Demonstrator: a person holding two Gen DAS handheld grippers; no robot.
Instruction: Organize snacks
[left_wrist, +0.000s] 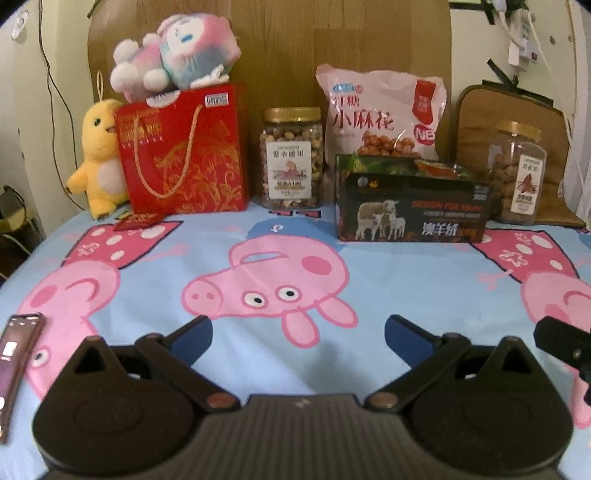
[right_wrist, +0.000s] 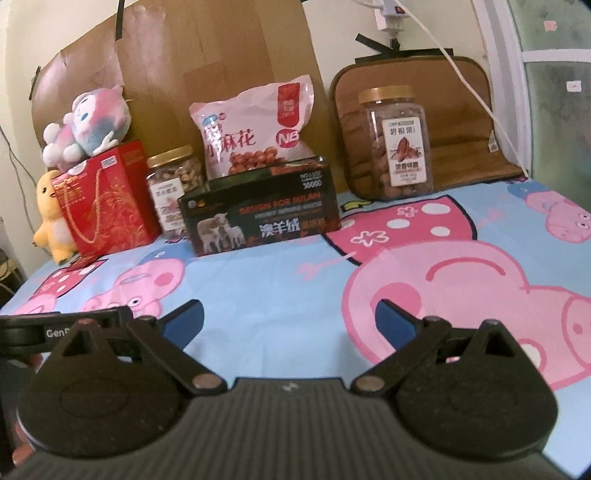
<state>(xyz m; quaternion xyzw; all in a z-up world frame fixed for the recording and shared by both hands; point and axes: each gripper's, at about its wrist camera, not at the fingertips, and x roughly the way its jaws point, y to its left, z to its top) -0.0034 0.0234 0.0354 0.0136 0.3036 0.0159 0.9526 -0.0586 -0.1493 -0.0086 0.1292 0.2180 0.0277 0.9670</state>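
Both my left hand-held gripper (left_wrist: 298, 334) and right hand-held gripper (right_wrist: 290, 319) hang wide open, empty. The pink snack bag (left_wrist: 382, 112) at twelve o'clock leans behind the black box (left_wrist: 412, 201); nudging that box could topple it onto the cashew jar (left_wrist: 291, 157).

We hold the left tongs (left_wrist: 298, 334) low and level, blue-padded fingers (left_wrist: 192, 338) spread wide with nothing between them. Our right tongs (right_wrist: 289, 319) sit alongside, fingers (right_wrist: 393, 323) equally wide apart and empty, both pointing forward.
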